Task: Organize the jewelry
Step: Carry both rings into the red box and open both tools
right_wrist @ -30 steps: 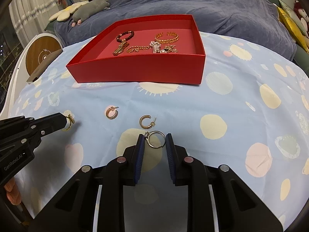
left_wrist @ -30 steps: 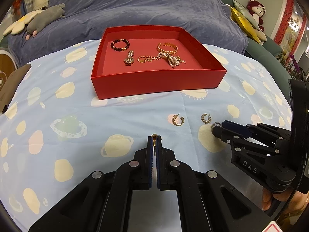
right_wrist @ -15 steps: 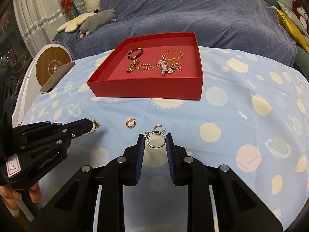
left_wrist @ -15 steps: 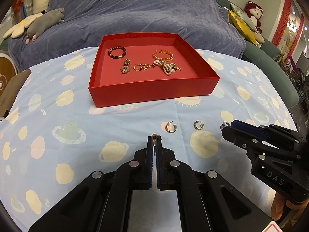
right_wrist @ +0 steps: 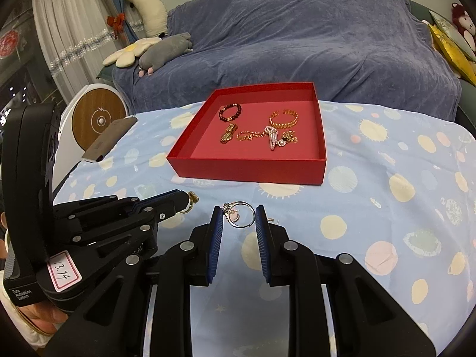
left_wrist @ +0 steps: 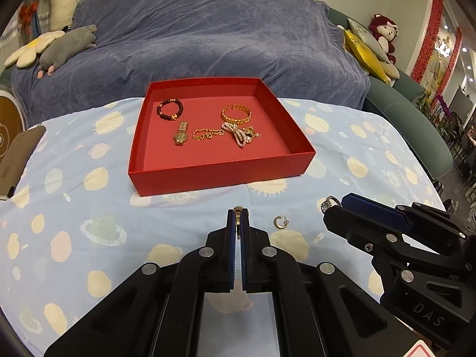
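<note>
We take the red box [left_wrist: 221, 175] as our landmark: it sits open on the spotted blue cloth [left_wrist: 74, 208], and much of the sorting looks done, since inside it already lie a dark bead bracelet [left_wrist: 170, 110] at the far left, a gold bangle [left_wrist: 236, 114] at the far right, and nearer the front wall a gold watch [left_wrist: 181, 133], a gold chain [left_wrist: 206, 133] and a pearl piece [left_wrist: 236, 132]. What we judge is left is smaller. In front of the box, above the cloth, our right gripper [right_wrist: 239, 221] pinches a silver ring [right_wrist: 241, 214] across its width, the hoop thin and round with a small stone setting at its left side. Our left gripper [left_wrist: 238, 223], pads pressed almost together, nips a gold ring [left_wrist: 238, 209] edge-on, a decorated top showing above the tips. One gold hoop earring [left_wrist: 280, 221] lies on the cloth before the box's front right corner, not yet collected; a second may sit hidden behind our fingers.
</note>
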`<action>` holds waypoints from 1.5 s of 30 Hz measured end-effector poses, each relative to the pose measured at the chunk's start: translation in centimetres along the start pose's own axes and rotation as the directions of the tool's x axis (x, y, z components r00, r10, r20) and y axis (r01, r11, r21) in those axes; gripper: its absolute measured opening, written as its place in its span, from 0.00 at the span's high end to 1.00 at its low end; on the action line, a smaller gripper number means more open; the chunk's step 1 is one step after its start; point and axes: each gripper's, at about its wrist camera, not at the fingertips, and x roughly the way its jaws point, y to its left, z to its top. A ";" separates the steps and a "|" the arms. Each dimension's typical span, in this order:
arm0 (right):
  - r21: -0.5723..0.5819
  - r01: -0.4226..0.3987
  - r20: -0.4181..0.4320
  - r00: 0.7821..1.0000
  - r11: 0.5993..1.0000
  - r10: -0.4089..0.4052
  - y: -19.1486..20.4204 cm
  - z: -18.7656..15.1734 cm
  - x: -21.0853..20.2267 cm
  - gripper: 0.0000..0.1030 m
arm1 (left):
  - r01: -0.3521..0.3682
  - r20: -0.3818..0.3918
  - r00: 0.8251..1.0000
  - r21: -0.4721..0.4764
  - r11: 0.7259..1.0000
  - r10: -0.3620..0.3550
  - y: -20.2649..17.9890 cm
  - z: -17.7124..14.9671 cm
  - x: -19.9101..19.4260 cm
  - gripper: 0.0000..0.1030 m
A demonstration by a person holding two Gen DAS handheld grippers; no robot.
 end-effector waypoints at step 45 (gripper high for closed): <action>0.114 0.082 0.051 0.995 0.990 -0.089 -6.3 14.4 12.0 0.79 | -0.181 0.096 0.977 -0.078 0.980 0.188 8.3 15.6 9.3 0.99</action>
